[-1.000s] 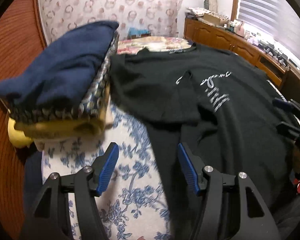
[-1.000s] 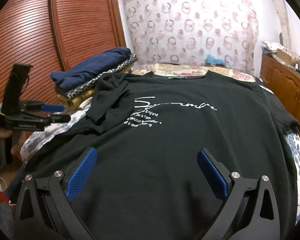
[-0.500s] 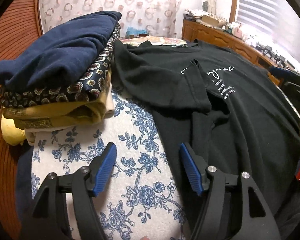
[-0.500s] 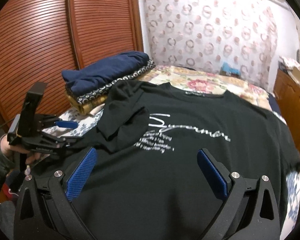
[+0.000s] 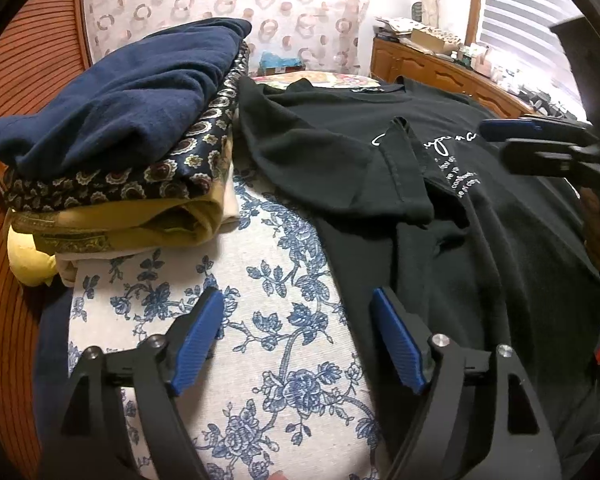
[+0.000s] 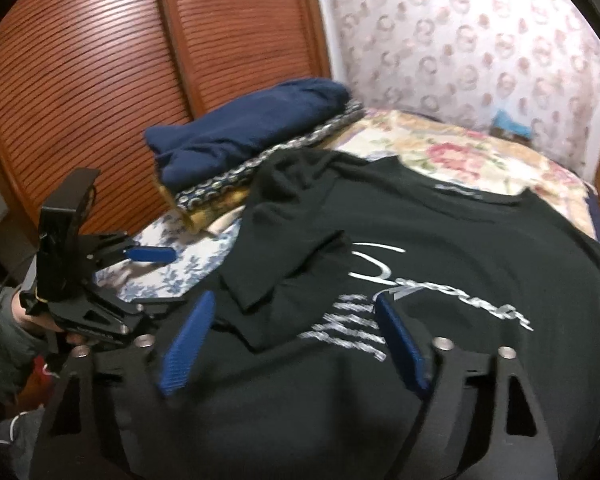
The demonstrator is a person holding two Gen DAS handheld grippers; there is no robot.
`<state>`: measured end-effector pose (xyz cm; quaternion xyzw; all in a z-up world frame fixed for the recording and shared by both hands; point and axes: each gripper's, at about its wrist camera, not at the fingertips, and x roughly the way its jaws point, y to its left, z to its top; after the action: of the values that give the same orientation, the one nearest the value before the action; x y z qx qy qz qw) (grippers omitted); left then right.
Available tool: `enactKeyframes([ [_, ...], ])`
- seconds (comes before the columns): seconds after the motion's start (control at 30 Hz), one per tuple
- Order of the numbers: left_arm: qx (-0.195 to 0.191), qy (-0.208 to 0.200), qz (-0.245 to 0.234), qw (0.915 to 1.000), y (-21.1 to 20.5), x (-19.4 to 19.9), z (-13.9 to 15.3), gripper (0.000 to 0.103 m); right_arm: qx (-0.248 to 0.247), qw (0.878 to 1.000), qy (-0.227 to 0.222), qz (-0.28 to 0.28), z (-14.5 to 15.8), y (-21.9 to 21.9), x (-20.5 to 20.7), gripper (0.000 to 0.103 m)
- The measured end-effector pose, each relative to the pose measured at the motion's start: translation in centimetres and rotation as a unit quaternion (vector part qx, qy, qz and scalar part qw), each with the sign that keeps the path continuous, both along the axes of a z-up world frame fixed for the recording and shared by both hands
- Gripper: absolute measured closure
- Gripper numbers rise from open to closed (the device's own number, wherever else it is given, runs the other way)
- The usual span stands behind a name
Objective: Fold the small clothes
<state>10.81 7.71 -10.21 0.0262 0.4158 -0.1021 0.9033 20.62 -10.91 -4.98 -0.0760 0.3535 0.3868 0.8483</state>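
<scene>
Presently the black T-shirt (image 5: 480,248) lies spread face up on the bed (image 5: 268,280), its near sleeve (image 5: 380,176) already turned inward over the white lettering (image 6: 380,304); the remainder is unfolded. The left gripper (image 5: 298,340) hangs over the floral bed cover just beside the shirt's side edge, jaws parted wide and holding nothing; the right gripper (image 6: 296,340) hangs low over the chest print, jaws likewise well apart and empty, though that view is blurred.

Risks, as judged: the turned sleeve sits loosely rumpled, and a pinch taken through it could drag it out of its fold; a grasp at the side edge may also catch the bed cover beneath, lifting both together. The stack of folded clothes (image 5: 116,160) stands touching the shirt's shoulder; a wide sweep of cloth could topple or disturb it. The two grippers are near each other and could collide.
</scene>
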Motion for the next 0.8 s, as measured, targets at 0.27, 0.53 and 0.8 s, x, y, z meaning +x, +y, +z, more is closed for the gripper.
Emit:
enactKeyframes([
  [0.27,-0.002,0.003,0.007,1.0000,0.1,0.1,-0.1,0.019,-0.035,0.998,0.042,0.035,-2.7,4.6,3.0,0.053],
  [0.53,-0.014,0.001,0.023,0.9996,0.7,0.2,0.1,0.019,-0.047,0.995,0.065,0.056,-3.6,6.2,5.3,0.087],
  [0.8,-0.028,-0.026,0.068,0.9969,2.0,0.4,1.0,0.019,0.031,0.999,0.036,0.009,-1.2,4.0,9.2,0.097],
])
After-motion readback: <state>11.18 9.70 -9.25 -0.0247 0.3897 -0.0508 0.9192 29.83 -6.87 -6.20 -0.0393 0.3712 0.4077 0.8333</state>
